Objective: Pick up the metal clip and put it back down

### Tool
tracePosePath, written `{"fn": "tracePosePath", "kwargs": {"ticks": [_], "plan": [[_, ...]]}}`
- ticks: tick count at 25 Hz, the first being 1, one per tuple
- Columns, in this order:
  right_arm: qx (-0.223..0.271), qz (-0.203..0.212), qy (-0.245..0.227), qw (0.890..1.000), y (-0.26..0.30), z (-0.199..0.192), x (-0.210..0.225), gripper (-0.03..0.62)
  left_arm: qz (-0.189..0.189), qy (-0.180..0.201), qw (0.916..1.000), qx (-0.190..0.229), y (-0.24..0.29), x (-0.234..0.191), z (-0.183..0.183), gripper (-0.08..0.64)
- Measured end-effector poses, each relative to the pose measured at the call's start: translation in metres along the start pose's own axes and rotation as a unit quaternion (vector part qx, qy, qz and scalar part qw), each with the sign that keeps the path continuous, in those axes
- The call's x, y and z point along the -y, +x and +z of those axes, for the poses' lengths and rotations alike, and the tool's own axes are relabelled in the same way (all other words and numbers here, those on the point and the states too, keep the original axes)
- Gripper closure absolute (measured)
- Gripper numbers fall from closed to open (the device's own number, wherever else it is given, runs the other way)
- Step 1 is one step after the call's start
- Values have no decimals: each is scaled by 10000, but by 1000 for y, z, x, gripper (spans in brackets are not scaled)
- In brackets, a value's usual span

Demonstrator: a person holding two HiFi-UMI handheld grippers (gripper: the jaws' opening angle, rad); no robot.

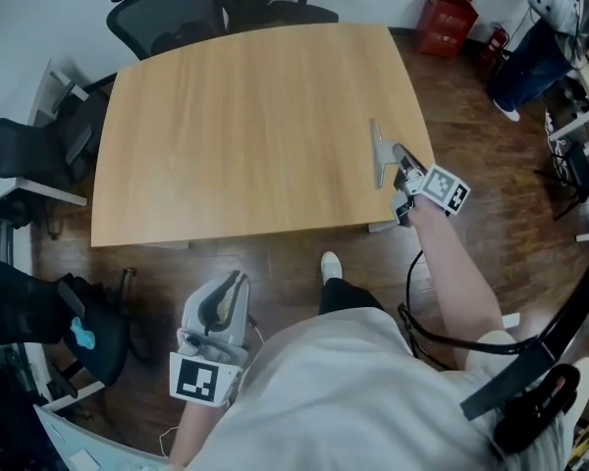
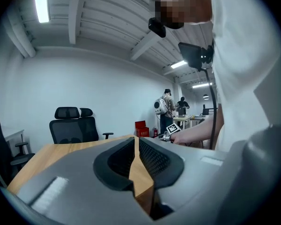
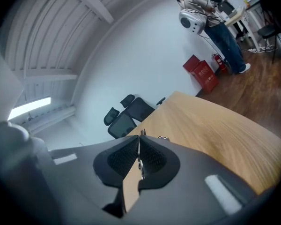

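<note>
Head view: nearest is the person's white shirt (image 1: pixel 334 391), filling the bottom of the frame. The left gripper (image 1: pixel 234 285) is just beside it, held low off the near table edge and over the dark wood floor (image 1: pixel 275 253). Its marker cube (image 1: pixel 201 379) faces up. The wooden table (image 1: pixel 245 126) is bare apart from the right-hand edge area. There the right gripper (image 1: pixel 400 173) sits at the end of an outstretched arm, closed on the near end of the metal clip (image 1: pixel 378 150). The clip runs as a long thin strip away from the jaws, over the tabletop near the right edge. Can't tell whether it is touching the wood or just above it. Black office chairs (image 1: pixel 177 8) stand behind the far edge and red boxes (image 1: pixel 448 8) are on the floor at the far right.

Left gripper view: jaws together, tips meeting, nothing between the pads. Only tabletop shows through the wedge-shaped gap lower down. The camera looks level across the table at the chairs and a white wall. The other gripper's cube shows small at the far right edge of the table.

Right gripper view: jaws clamped, with the clip's thin metal edge (image 3: pixel 141 163) pinched between the textured pads. A bit of it pokes out past the tips. Table is below and to the right. In the background, a person with a backpack (image 3: pixel 210 18) stands by a desk.
</note>
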State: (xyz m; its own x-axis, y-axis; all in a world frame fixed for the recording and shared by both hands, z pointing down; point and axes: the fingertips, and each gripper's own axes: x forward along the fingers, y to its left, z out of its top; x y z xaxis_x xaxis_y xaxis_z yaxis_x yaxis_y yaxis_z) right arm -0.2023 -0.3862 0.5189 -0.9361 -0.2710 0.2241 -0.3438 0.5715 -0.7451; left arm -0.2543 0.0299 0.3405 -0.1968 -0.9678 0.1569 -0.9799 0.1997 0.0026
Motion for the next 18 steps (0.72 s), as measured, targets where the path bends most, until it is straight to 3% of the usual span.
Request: {"fn": "tracePosePath", "kwargs": {"ticks": [9, 18], "plan": [[-197, -642, 706, 9952, 53, 3, 104, 584, -152, -67, 9991, -380, 87, 0, 13, 540], [-420, -944, 986, 9897, 65, -12, 134, 584, -162, -204, 9976, -648, 122, -4, 13, 540]]}}
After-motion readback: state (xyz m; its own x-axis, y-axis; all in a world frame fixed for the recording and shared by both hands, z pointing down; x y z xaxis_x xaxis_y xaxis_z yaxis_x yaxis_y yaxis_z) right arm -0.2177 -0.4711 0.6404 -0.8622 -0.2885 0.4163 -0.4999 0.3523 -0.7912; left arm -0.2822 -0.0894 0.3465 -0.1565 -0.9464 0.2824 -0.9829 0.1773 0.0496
